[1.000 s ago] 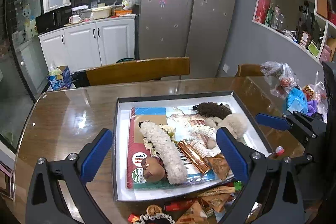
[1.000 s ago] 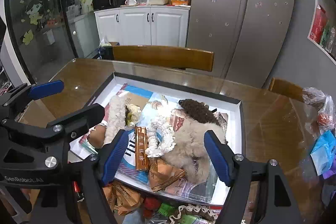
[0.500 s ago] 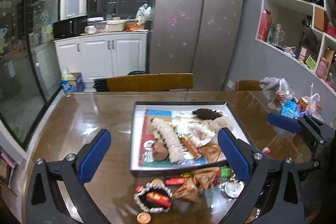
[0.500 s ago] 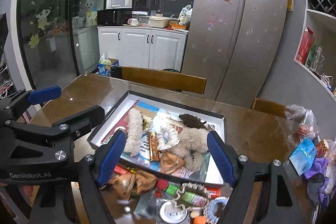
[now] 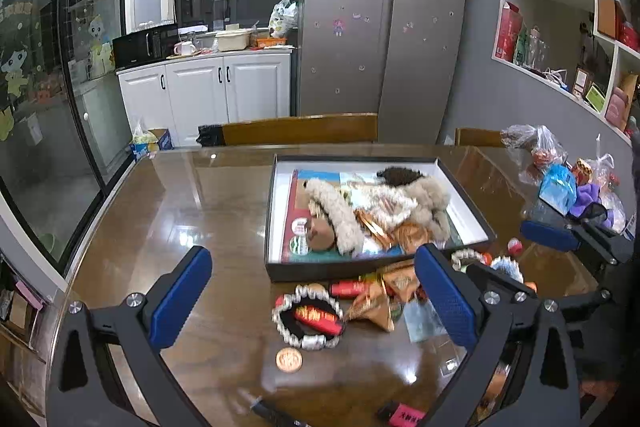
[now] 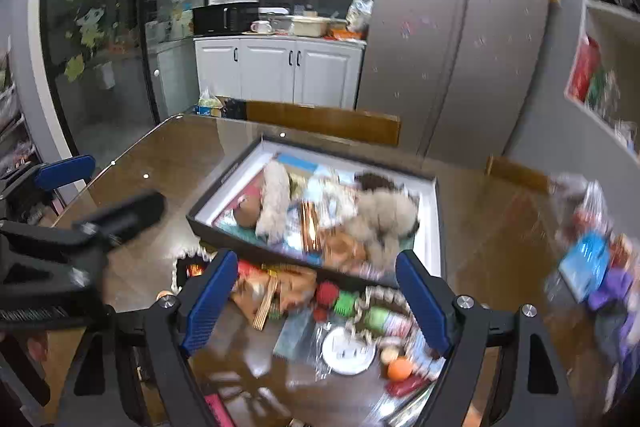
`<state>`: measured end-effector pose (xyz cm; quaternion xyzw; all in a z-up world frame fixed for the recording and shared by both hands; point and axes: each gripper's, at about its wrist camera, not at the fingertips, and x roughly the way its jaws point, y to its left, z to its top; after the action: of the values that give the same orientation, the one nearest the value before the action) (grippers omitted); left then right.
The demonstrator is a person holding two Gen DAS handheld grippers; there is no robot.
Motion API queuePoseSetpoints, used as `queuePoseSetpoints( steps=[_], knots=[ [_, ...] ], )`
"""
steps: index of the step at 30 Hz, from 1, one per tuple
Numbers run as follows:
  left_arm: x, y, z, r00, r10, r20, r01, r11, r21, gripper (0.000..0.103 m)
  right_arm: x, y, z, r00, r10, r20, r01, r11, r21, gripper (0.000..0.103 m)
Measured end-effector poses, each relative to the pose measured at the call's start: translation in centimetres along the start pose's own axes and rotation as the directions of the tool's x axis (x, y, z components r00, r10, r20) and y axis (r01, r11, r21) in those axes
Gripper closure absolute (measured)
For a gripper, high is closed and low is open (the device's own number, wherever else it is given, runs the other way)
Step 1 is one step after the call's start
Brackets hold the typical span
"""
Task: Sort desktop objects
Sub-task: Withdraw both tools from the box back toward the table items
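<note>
A black box with a white inside [image 5: 275,211] [image 6: 224,195] stands mid-table, holding fluffy cream and brown hair ties [image 5: 340,219] on a colourful booklet. In front of it lies a loose pile: a beaded bracelet [image 5: 308,315] around a red packet, a copper coin [image 5: 289,359], brown snack packets [image 5: 374,307], red and green spiky balls [image 6: 336,297], a round white lid [image 6: 346,347] and an orange ball [image 6: 400,369]. My left gripper [image 5: 312,261] [image 6: 100,191] hangs open above the pile. The right gripper [image 6: 316,267] [image 5: 520,255], beside it, is also open with nothing between its pads.
Wooden chairs [image 5: 300,131] stand at the table's far side. Plastic bags with blue and purple things [image 5: 564,183] crowd the right end. A tissue box [image 5: 150,143] sits beyond the far left corner. A black item with a pink label [image 5: 402,415] lies at the near edge.
Both grippers have drawn back from the box and risen slightly. The box looks smaller and farther, and the loose pile in front of it has come into view. The right jaws widened a little.
</note>
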<state>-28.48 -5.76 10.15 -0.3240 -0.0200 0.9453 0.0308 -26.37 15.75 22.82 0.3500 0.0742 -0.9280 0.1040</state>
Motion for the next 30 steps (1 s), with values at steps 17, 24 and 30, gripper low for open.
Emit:
queuePoseSetpoints(
  steps=[17,24,30],
  knots=[
    [-2.9,0.1,-12.1,0.993,-0.046,-0.109,0.047,0.999,0.003,0.001,-3.2,-2.0,-10.9,0.996,0.008,-0.086,-0.001,0.997,0.078,0.019],
    [-1.6,0.2,-14.1,0.989,-0.046,-0.142,0.051,0.998,0.035,0.001,-1.8,-0.7,-13.8,0.988,0.046,-0.146,-0.036,0.997,0.07,0.019],
    [0.0,0.1,-14.5,0.985,-0.048,-0.167,0.062,0.995,0.081,0.001,-2.0,1.0,-13.9,0.987,0.095,-0.131,-0.089,0.995,0.055,0.019]
  ],
)
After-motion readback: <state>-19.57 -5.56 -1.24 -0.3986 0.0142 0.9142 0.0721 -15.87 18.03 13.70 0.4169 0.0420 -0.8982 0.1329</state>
